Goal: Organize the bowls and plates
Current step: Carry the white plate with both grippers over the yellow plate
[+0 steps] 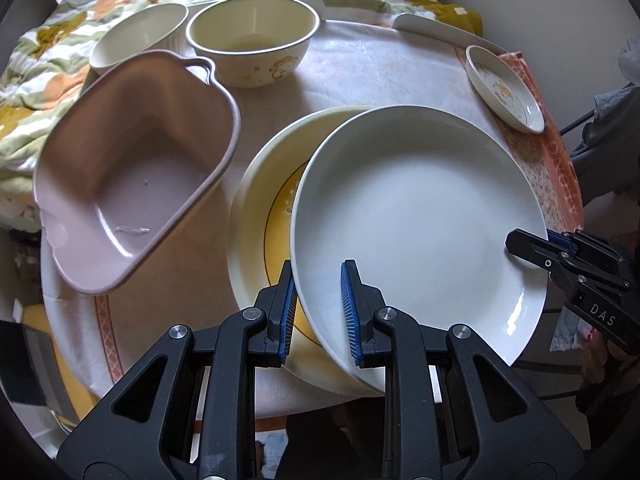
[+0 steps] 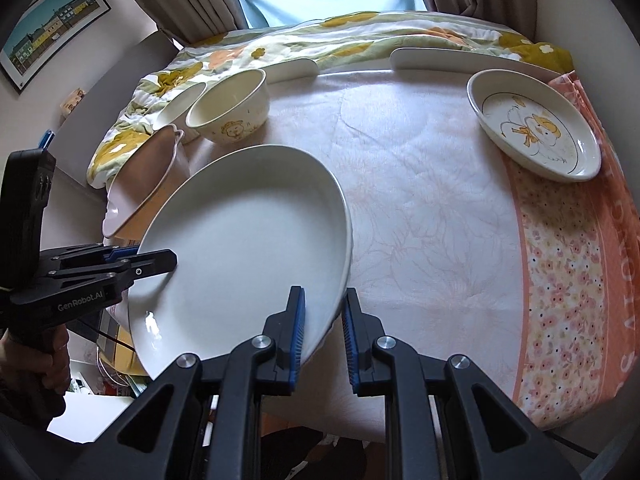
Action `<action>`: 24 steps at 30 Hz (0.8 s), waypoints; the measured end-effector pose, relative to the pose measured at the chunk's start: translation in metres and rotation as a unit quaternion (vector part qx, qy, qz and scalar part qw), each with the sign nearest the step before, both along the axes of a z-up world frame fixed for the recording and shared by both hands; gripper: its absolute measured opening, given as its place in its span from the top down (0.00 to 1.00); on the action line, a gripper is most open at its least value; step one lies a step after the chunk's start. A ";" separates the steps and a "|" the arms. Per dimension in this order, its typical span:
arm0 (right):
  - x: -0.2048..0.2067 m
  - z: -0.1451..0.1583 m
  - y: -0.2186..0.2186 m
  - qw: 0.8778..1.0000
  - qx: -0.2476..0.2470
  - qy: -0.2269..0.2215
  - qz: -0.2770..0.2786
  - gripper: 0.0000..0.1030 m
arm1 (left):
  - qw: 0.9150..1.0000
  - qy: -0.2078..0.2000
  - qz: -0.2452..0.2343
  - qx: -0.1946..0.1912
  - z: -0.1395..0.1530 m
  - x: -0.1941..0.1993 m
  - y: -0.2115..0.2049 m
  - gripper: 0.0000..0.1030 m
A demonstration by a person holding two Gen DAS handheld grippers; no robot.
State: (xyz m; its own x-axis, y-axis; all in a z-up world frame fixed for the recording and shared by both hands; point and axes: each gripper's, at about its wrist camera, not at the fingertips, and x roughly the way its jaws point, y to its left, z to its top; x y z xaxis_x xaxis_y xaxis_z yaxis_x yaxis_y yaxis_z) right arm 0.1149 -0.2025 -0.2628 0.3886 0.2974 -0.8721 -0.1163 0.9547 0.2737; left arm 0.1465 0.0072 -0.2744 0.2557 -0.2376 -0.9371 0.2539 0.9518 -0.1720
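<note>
A large white plate (image 1: 416, 216) is held tilted between both grippers, over a yellow-rimmed plate (image 1: 266, 200) on the table. My left gripper (image 1: 318, 300) has its jaws around the plate's near rim. My right gripper (image 2: 324, 320) has its jaws around the opposite rim of the white plate (image 2: 240, 256). The right gripper also shows in the left wrist view (image 1: 528, 246), and the left gripper in the right wrist view (image 2: 156, 264). A pink handled basin (image 1: 132, 176), a cartoon-printed bowl (image 1: 252, 44) and a plain cream bowl (image 1: 136, 36) stand at the left back.
A small duck-printed dish (image 2: 536, 124) sits at the table's far right on an orange floral cloth (image 2: 568, 264). White trays (image 2: 452, 62) line the back edge. A flowered quilt (image 2: 320, 36) lies behind the table.
</note>
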 end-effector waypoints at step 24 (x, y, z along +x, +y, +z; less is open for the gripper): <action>0.003 -0.008 0.011 0.999 -0.050 -0.013 0.011 0.84 | 0.989 -0.061 -0.036 0.130 -0.016 0.000 -0.037 0.81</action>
